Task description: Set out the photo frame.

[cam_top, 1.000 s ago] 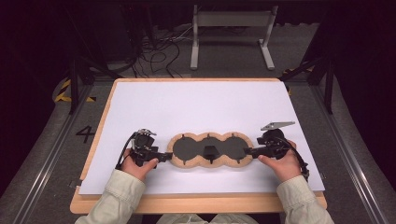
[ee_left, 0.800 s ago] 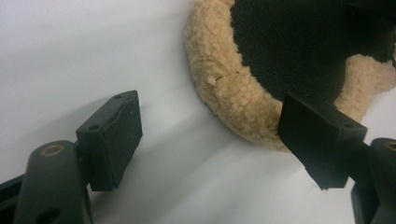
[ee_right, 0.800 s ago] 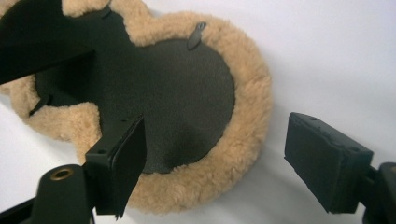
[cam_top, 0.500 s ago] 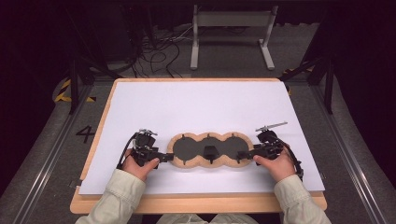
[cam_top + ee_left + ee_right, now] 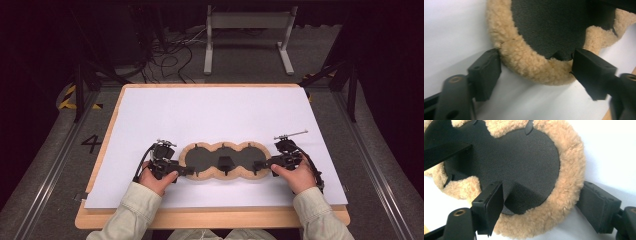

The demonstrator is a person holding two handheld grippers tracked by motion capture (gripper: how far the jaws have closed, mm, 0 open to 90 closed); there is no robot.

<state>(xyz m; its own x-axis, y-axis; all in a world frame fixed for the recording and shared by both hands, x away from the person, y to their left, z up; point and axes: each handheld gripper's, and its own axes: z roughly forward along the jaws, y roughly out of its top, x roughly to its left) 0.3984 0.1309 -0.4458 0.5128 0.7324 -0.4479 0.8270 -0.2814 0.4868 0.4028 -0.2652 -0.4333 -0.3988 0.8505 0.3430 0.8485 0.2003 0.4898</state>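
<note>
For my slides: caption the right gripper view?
Right gripper, jaws open, straddles the fleece-edged black pad.

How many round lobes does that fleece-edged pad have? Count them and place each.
3, in a row on the fleece-edged pad: one by the left gripper, one in the middle, one by the right gripper.

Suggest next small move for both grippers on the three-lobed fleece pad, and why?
Probably close both. The left gripper and right gripper each straddle an end of the tan fleece-edged, black-centred three-lobed pad, apparently with jaws open and not yet pinching the rim.
</note>
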